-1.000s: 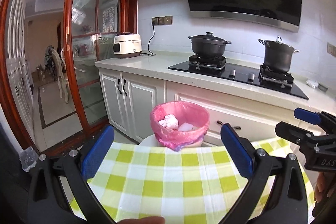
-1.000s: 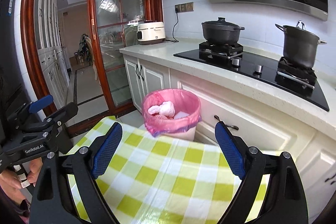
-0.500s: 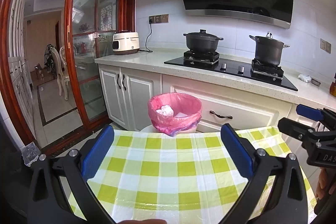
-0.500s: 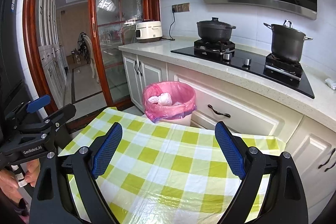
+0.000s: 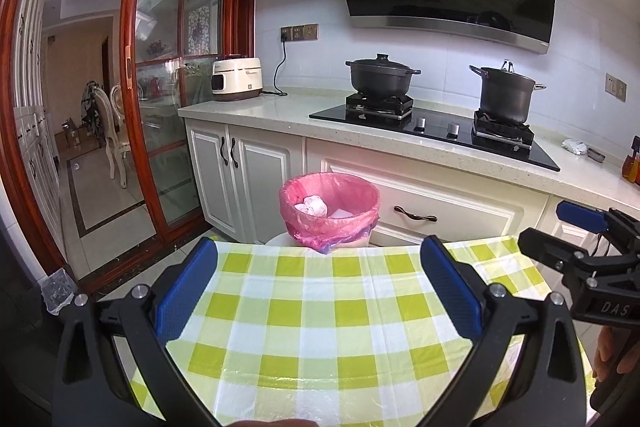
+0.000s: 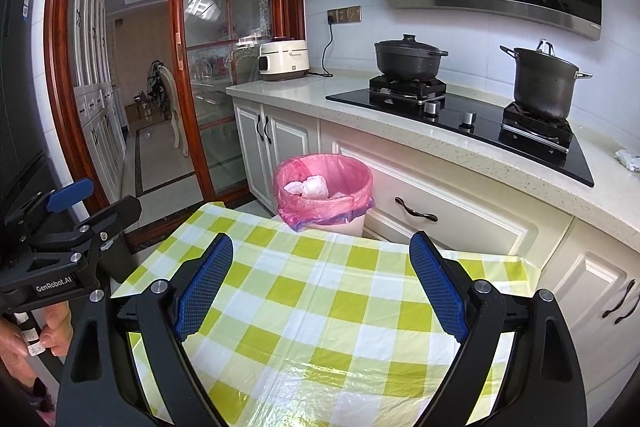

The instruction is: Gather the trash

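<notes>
Right, trash bin (image 5: 329,209) with pink liner is sitting on the floor just past the far edge of the checked table (image 5: 320,327), against the white drawer front (image 5: 436,211) under the counter. Crumpled white trash (image 5: 314,205) is lying inside the bin, toward its left side; same wad is showing in the right wrist view (image 6: 314,187). Liner rim is hanging loose over the bin wall.

Left gripper (image 5: 320,291) is hovering over the table on the near side of the bin, jaws spread wide, holding nothing. Right gripper (image 6: 322,285) is likewise hanging over the table with jaws wide apart and nothing between them; from the left camera it is showing at the table's right edge (image 5: 580,251).

Floor left of the bin is running open toward the glass sliding door (image 5: 176,99). Behind and above the bin, two black pots (image 5: 380,75) are sitting on the hob (image 5: 436,129), rice cooker (image 5: 237,79) near the counter's left end.
</notes>
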Available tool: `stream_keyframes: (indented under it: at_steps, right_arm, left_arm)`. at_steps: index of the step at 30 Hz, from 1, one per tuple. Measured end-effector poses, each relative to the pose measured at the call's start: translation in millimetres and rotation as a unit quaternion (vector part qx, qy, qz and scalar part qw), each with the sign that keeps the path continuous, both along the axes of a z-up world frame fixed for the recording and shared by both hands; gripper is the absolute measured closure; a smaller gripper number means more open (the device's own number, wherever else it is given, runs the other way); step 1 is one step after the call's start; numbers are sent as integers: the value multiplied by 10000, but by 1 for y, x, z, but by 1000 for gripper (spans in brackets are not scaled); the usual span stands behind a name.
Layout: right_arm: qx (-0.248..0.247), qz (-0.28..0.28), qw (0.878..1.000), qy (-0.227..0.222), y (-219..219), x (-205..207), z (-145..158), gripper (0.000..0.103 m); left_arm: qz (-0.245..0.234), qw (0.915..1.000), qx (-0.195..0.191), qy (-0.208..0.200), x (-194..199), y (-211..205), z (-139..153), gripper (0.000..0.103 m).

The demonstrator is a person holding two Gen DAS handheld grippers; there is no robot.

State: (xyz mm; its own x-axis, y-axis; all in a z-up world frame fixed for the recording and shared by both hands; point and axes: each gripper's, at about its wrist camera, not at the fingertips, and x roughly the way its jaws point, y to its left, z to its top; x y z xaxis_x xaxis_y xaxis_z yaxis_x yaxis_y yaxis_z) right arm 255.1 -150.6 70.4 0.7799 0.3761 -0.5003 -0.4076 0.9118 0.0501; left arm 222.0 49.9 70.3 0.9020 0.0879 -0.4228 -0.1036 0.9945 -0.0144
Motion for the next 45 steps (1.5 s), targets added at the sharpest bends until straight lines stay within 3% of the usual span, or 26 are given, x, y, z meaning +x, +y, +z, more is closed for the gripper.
stream_keyframes:
  at_steps: [45]
  right_arm:
    - [54,-16,10000,71,0,1,-8,18]
  left_arm:
    - [-81,9998,-12,191,4,-2,-8,5]
